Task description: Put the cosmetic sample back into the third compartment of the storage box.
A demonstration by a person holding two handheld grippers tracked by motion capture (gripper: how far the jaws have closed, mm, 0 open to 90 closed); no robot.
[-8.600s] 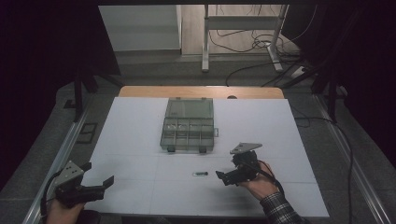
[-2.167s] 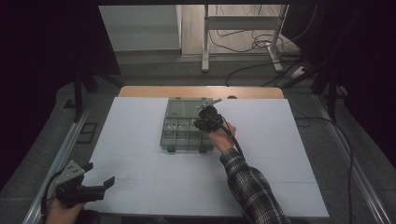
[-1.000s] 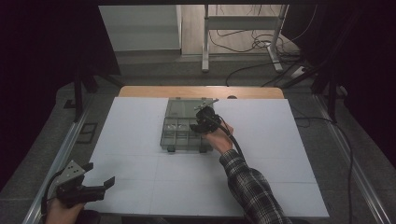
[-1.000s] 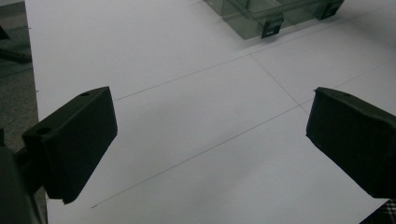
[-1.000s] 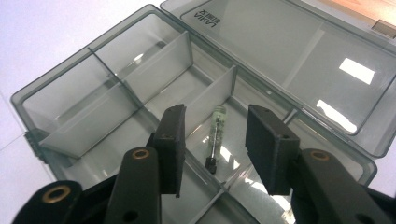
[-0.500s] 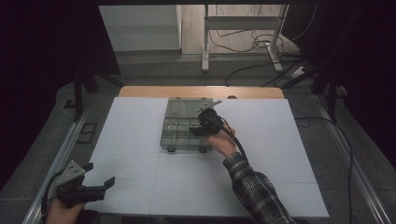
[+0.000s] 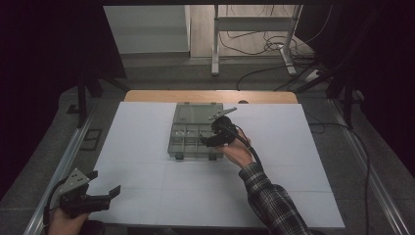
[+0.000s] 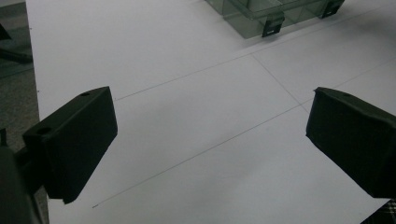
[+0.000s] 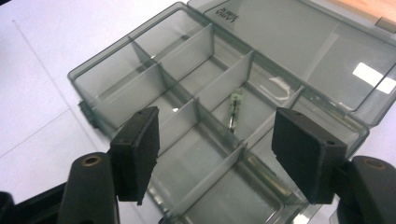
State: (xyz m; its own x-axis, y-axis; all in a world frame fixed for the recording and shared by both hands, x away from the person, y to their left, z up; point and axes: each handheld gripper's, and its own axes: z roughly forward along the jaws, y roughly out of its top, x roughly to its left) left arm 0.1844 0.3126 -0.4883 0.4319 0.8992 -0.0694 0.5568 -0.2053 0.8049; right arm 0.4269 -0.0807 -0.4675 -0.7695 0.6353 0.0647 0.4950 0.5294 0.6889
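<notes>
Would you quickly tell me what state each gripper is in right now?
Left gripper: open, nothing between its jaws, over the white table.
Right gripper: open, jaws have just been opening, nothing between them, above the compartment box.

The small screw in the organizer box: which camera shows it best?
The right gripper view: the small screw lies close up in a middle compartment of the organizer box. The high view shows the box small, contents unreadable. The left gripper view catches just its front edge.

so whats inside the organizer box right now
In the organizer box, one small pale-green part lies in a middle compartment; the others look empty. The right tool, open above, covers some of the near compartments.
</notes>
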